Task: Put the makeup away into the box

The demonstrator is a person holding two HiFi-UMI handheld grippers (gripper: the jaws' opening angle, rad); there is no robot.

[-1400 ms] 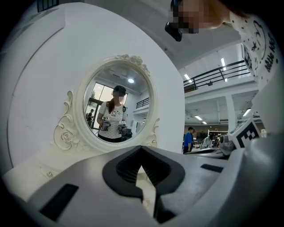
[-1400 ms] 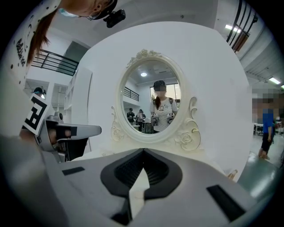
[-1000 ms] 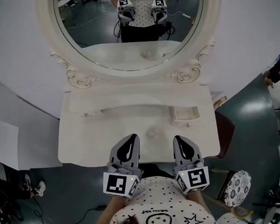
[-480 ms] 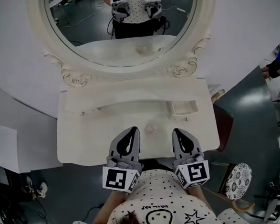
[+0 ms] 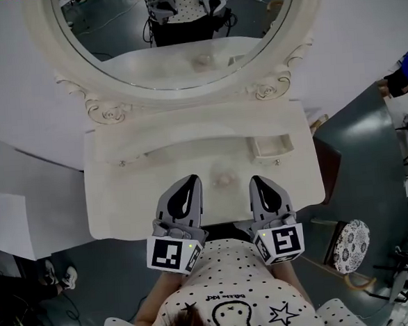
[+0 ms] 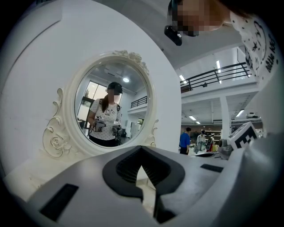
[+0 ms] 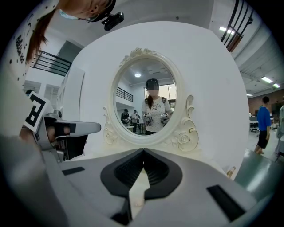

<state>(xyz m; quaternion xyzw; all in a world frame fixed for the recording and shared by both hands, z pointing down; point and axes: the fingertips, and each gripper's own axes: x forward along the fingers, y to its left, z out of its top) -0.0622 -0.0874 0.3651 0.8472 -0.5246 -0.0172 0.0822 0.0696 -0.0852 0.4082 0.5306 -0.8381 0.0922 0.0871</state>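
A small pale round makeup item (image 5: 222, 180) lies on the cream dressing table (image 5: 123, 199), between my two grippers. A small open cream box (image 5: 269, 146) stands on the table at the back right. My left gripper (image 5: 190, 181) reaches over the table's front edge, left of the round item and apart from it. Its jaws are shut with nothing between them (image 6: 142, 149). My right gripper (image 5: 257, 181) hovers to the right of the item, also shut and empty (image 7: 143, 151). Both point towards the mirror.
A large oval mirror (image 5: 174, 35) with a carved frame rises behind the table and reflects the person and both grippers. A stool with a patterned cushion (image 5: 349, 246) stands to the right. Dark floor with cables lies on the left.
My left gripper has edged forward over the table. The right gripper has hardly moved. The head view has shifted, so less of the mirror shows.
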